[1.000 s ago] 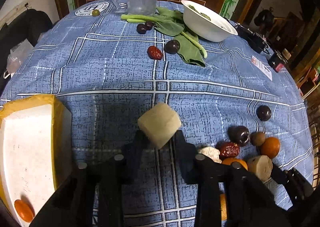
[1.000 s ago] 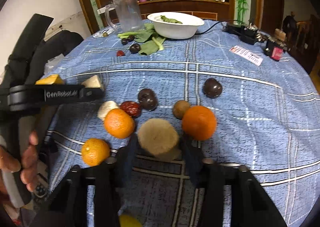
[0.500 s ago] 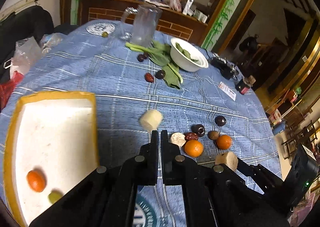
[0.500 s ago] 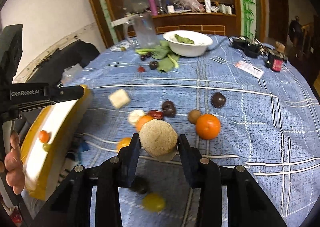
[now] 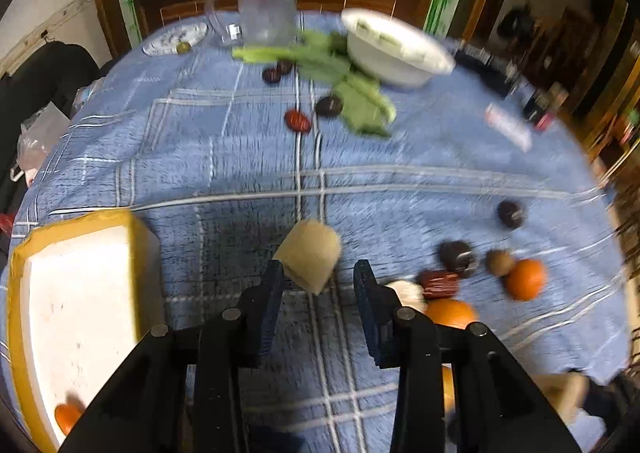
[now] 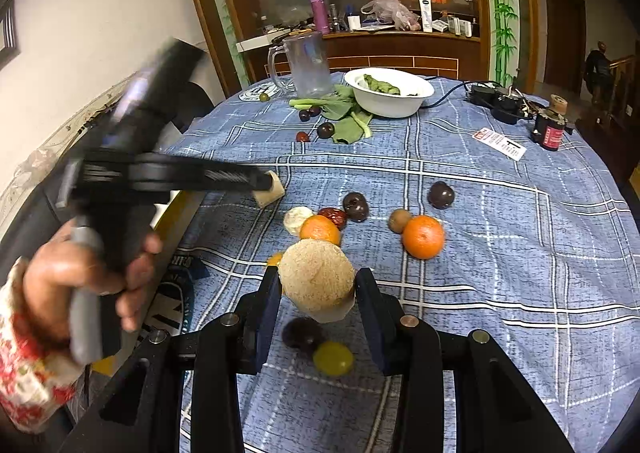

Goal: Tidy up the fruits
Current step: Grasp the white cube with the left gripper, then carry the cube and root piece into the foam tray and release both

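**Two Claws, Two Pale Chunks, and Fruit All Over a Blue Cloth**

The right gripper (image 6: 316, 287) is squeezing a round pale chunk (image 6: 316, 281) between its two dark fingers, and the chunk is hanging in the air over the checked blue tablecloth (image 6: 500, 253). Under it a small yellow-green fruit (image 6: 333, 358) and a dark fruit (image 6: 301, 332) are lying on the cloth.

The left gripper (image 5: 318, 283) is pointing down at a square pale chunk (image 5: 309, 259). Its jaws are opening, and the chunk is sitting at their tips, close to the left finger. The picture is blurry, so it is hard to tell if the fingers are touching it.

A person's hand (image 6: 80, 277) in a flowery sleeve is holding the left gripper.

Just past the round chunk, a little bunch of fruit is lying together: an orange (image 6: 320, 230), a red date (image 6: 334, 216), a dark plum (image 6: 355, 206) and a white slice (image 6: 297, 218). A bigger orange (image 6: 423, 236) is touching a small brown fruit (image 6: 399, 220). Another dark plum (image 6: 441, 194) is sitting by itself.

On the left, a white tray with a yellow rim (image 5: 80, 221) is holding a small orange fruit (image 5: 67, 415) in its near corner.

Far back, a white bowl (image 6: 390, 93) with greens, a clear mug (image 6: 308, 65) and some green leaves (image 6: 344, 121) are sitting on the table.
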`<state>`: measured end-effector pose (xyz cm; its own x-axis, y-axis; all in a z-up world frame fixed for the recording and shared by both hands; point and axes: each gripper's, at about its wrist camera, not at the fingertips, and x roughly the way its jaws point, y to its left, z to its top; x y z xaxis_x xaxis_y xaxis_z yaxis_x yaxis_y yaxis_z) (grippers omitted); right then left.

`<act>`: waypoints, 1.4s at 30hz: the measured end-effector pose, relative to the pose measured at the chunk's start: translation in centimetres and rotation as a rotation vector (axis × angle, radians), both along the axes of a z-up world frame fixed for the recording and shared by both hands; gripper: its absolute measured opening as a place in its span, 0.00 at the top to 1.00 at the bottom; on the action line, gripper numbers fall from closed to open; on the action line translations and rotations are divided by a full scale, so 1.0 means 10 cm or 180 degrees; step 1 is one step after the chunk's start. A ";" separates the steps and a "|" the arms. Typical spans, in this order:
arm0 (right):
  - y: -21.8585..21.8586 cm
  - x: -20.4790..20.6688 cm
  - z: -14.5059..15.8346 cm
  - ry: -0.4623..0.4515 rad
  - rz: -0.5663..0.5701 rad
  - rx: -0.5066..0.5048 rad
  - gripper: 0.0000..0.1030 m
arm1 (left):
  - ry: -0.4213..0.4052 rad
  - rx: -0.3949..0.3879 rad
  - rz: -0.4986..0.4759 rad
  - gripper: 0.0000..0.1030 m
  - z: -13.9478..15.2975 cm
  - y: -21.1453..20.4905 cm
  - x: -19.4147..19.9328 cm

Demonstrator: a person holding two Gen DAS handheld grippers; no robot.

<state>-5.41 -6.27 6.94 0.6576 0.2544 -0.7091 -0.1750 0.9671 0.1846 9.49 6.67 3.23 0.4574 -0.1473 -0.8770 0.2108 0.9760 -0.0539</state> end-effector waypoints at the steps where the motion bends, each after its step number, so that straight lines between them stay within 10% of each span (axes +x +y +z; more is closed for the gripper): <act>1: -0.01 0.00 -0.01 0.0007 0.0000 0.0009 0.60 | 0.0037 0.0038 0.0020 0.66 -0.05 -0.01 0.03; 8: -0.01 0.04 -0.05 0.0055 0.0020 0.0052 0.60 | 0.0034 -0.0228 0.0157 0.99 -0.04 0.15 0.01; 19: 0.58 -0.03 0.19 -0.0100 0.0487 0.0086 0.59 | -0.0438 -0.0835 0.0446 1.00 0.71 1.28 -0.88; 24: 1.00 -0.02 0.19 -0.0029 0.0816 0.0242 0.59 | -0.0400 -0.0645 0.0553 0.98 0.65 1.42 -0.81; 29: 1.03 -0.06 0.08 0.0038 0.0802 0.0175 0.59 | -0.0390 -0.0479 0.0172 0.59 0.57 0.87 -0.43; 42: 0.31 -0.02 -0.05 0.0144 0.0349 0.0177 0.60 | 0.0059 0.0325 -0.0106 0.65 -0.14 0.03 0.42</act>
<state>-5.65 -3.16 6.45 0.5913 0.3626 -0.7204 -0.2693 0.9307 0.2474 13.68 6.99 1.88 0.4374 -0.0716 -0.8964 0.2431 0.9691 0.0412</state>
